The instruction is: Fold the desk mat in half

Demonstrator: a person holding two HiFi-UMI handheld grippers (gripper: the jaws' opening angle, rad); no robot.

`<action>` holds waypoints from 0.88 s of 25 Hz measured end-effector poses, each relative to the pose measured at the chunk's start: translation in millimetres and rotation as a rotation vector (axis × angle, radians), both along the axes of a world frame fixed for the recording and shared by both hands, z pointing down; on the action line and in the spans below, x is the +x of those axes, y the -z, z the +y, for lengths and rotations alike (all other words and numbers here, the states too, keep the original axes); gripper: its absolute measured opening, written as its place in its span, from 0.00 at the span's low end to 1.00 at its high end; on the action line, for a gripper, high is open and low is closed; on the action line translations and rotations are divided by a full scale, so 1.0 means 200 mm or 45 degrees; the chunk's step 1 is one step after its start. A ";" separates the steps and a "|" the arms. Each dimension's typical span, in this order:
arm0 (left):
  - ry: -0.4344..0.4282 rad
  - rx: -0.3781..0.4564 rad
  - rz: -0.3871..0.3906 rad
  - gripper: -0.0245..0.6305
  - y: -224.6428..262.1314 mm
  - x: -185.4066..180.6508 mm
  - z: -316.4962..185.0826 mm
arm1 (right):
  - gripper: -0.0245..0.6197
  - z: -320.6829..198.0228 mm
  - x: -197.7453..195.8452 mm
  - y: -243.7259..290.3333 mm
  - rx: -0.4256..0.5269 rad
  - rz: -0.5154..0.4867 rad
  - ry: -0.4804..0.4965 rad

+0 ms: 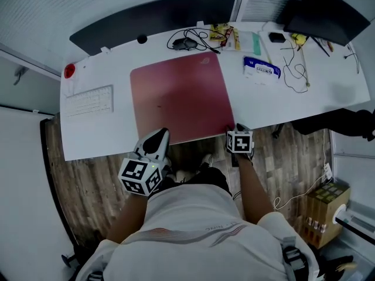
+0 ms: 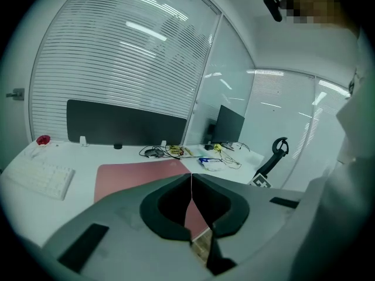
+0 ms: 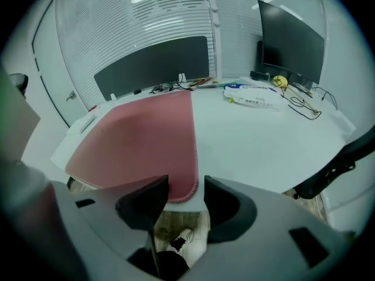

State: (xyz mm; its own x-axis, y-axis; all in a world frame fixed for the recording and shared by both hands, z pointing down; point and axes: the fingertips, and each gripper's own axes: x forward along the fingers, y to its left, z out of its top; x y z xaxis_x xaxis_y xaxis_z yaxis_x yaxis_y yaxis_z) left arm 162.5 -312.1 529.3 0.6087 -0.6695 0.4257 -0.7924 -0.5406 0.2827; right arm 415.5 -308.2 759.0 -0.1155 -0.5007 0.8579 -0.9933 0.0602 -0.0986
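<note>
Desk mat (image 1: 179, 101) flat on worktop (image 1: 293, 104). Fingers of right gripper (image 3: 186, 195) spread astride mat's near right corner, not pinching; fingers of left gripper (image 2: 191, 177) pressed together, short of mat. Risk: a shallow closure would likely let the thin corner slip.

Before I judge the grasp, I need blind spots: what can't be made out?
- Head view: how the right gripper meets the desk mat corner; its marker cube covers that.
- Left gripper view: mat's near edge, behind the shut left gripper.
- Head view: packet print, too small.
</note>
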 end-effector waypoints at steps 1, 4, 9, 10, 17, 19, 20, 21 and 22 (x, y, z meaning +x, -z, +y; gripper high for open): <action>0.003 -0.002 0.004 0.06 0.00 -0.01 0.00 | 0.41 0.00 0.00 0.00 -0.005 0.010 0.001; 0.006 -0.006 0.014 0.06 -0.01 -0.03 -0.03 | 0.37 -0.01 -0.02 0.00 -0.025 0.034 0.028; -0.012 0.000 0.040 0.06 0.00 -0.05 -0.05 | 0.30 0.00 -0.04 0.00 -0.032 0.007 0.004; -0.016 0.001 0.044 0.06 0.01 -0.05 -0.05 | 0.28 0.00 -0.04 0.00 -0.031 -0.002 -0.006; -0.016 0.022 0.070 0.06 0.03 -0.09 -0.06 | 0.16 0.01 -0.08 0.08 0.030 0.080 -0.013; -0.012 0.035 0.077 0.06 0.05 -0.12 -0.07 | 0.16 0.00 -0.12 0.15 0.077 0.074 0.017; -0.009 0.042 0.079 0.06 0.05 -0.14 -0.07 | 0.16 0.00 -0.15 0.19 0.106 0.064 0.040; -0.005 0.049 0.081 0.06 0.06 -0.16 -0.07 | 0.16 0.00 -0.19 0.23 0.136 0.051 0.065; 0.001 0.058 0.084 0.06 0.07 -0.18 -0.07 | 0.16 -0.01 -0.23 0.29 0.166 0.035 0.091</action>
